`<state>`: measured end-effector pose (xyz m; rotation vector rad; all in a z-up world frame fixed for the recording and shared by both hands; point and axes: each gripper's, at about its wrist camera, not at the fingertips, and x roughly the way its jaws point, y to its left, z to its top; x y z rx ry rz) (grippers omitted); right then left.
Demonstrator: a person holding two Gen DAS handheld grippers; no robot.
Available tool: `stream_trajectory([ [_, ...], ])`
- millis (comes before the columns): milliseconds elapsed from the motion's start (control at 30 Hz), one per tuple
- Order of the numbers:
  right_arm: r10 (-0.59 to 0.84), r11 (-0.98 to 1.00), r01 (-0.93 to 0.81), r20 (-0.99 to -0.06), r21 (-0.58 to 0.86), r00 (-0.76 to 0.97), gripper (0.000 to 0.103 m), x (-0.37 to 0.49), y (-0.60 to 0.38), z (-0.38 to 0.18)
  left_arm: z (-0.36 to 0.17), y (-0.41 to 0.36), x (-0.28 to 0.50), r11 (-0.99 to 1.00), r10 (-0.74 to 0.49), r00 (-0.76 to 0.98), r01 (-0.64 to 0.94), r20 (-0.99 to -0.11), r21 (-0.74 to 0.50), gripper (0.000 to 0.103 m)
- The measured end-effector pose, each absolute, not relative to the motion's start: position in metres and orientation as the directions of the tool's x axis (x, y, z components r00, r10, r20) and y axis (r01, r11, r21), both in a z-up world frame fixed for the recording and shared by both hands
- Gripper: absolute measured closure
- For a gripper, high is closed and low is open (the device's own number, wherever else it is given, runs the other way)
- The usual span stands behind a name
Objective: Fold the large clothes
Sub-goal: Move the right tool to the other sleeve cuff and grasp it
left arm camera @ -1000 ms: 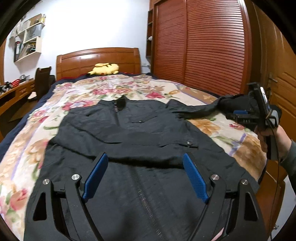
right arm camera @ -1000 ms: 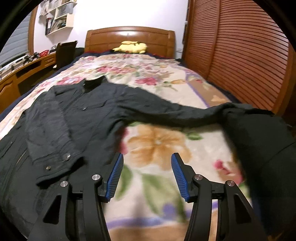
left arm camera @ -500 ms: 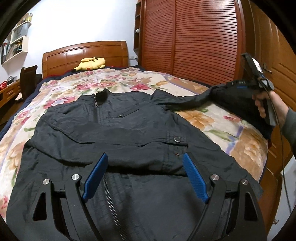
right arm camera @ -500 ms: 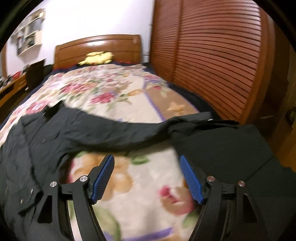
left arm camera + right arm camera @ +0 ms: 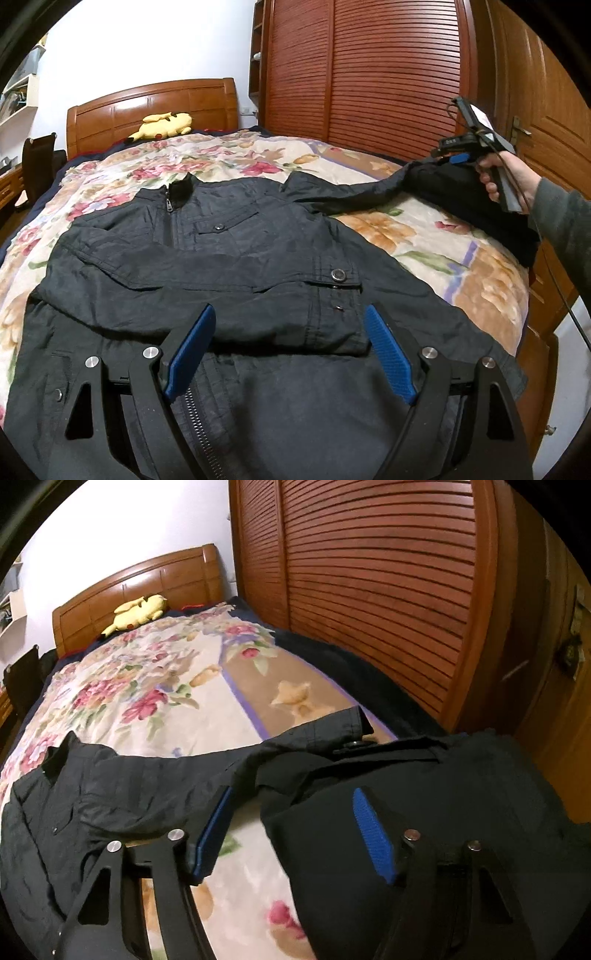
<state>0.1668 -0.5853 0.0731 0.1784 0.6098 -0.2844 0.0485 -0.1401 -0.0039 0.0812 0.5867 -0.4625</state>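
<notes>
A black zip jacket point(image 5: 258, 258) lies front up on the bed, one sleeve folded across its chest with the buttoned cuff point(image 5: 338, 291) near the middle. My left gripper point(image 5: 289, 314) hovers open over the jacket's lower half, nothing between its blue pads. The other sleeve point(image 5: 354, 192) stretches to the bed's right edge. There a hand holds my right gripper point(image 5: 454, 155) over the sleeve's end. In the right wrist view that gripper point(image 5: 293, 792) hangs above the sleeve point(image 5: 303, 738), jaws closing, pads not pressing on cloth.
A second dark cloth point(image 5: 461, 805) lies at the bed's right corner under the sleeve end. The floral bedspread point(image 5: 424, 236) covers the bed. A yellow plush point(image 5: 166, 123) rests by the wooden headboard point(image 5: 155, 103). Slatted wardrobe doors point(image 5: 369, 74) stand close on the right.
My right gripper has swung right along the outstretched sleeve to its end and rolled; its jaws widened, then narrowed a little. The left gripper shifted slightly over the jacket, still open.
</notes>
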Motion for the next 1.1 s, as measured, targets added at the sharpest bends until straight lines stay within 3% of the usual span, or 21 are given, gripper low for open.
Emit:
stream_trajectory([
  [300, -0.224, 0.938, 0.340, -0.630, 0.069, 0.744, 0.041, 0.212, -0.593, 0.064, -0.011, -0.141, 0.055, 0.890, -0.403, 0.713, 0.453, -0.573, -0.063, 0.019],
  [567, -0.234, 0.890, 0.426, -0.643, 0.160, 0.729, 0.041, 0.237, -0.617, 0.061, -0.016, -0.144, 0.055, 0.888, -0.395, 0.704, 0.458, -0.591, -0.047, 0.019],
  [700, -0.236, 0.892, 0.418, -0.615, 0.169, 0.752, 0.041, 0.237, -0.609, 0.062, -0.017, -0.144, 0.055, 0.887, -0.395, 0.700, 0.459, -0.595, -0.050, 0.019],
  [867, -0.329, 0.898, 0.437, -0.582, 0.049, 0.744, 0.041, 0.230, -0.584, 0.062, -0.019, -0.143, 0.056, 0.888, -0.392, 0.698, 0.456, -0.599, -0.050, 0.019],
  [1033, -0.290, 0.922, 0.379, -0.507, 0.079, 0.812, 0.041, 0.216, -0.565, 0.065, -0.019, -0.143, 0.055, 0.888, -0.390, 0.699, 0.457, -0.600, -0.045, 0.019],
  [1100, -0.228, 0.929, 0.347, -0.540, 0.127, 0.810, 0.041, 0.221, -0.567, 0.059, -0.020, -0.143, 0.055, 0.888, -0.390, 0.699, 0.457, -0.600, -0.045, 0.019],
])
